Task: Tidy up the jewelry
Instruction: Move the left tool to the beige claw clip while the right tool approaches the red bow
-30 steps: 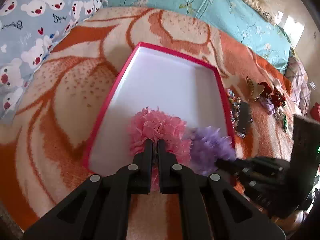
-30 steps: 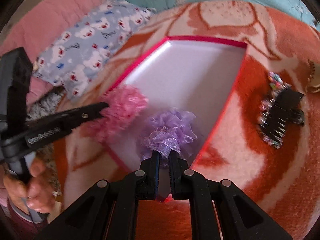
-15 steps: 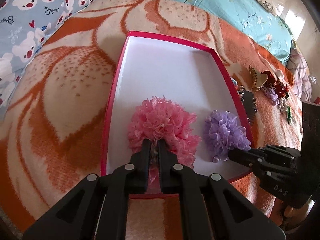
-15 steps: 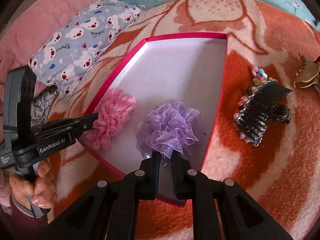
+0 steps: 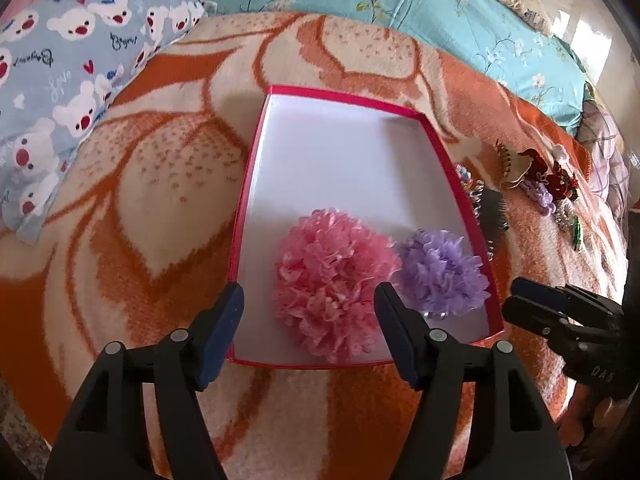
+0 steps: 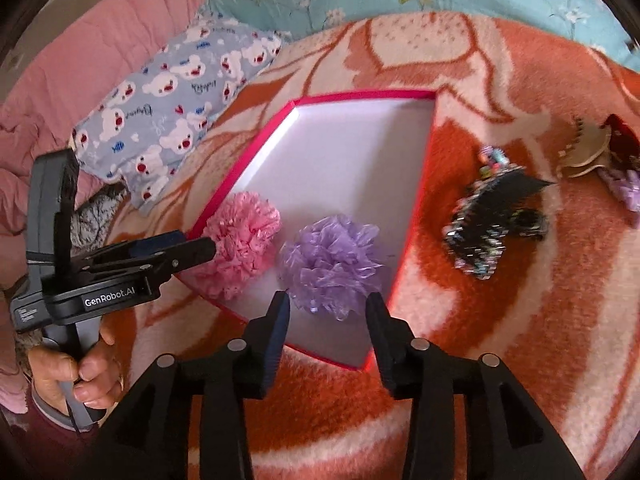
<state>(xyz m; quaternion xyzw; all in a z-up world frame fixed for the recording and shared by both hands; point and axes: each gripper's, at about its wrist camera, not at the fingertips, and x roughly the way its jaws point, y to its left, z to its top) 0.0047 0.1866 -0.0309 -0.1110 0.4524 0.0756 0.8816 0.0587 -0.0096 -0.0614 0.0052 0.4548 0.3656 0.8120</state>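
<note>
A shallow red-rimmed box (image 5: 256, 152) with a white floor lies on the orange blanket; it also shows in the right wrist view (image 6: 416, 204). A pink ruffled hair flower (image 5: 332, 276) (image 6: 242, 244) and a purple one (image 5: 442, 270) (image 6: 330, 266) lie inside it at the near end. My left gripper (image 5: 310, 300) is open, its fingers either side of the pink flower, apart from it. My right gripper (image 6: 326, 306) is open just short of the purple flower.
A black beaded hair comb (image 6: 492, 224) lies on the blanket right of the box, with several more clips and hair pieces (image 5: 536, 184) beyond it. A bear-print pillow (image 5: 60, 76) lies to the left, a teal floral quilt (image 5: 440, 12) behind.
Both grippers have opened and let go of their flowers, which now lie in the box. Both grippers have drawn back a little.
</note>
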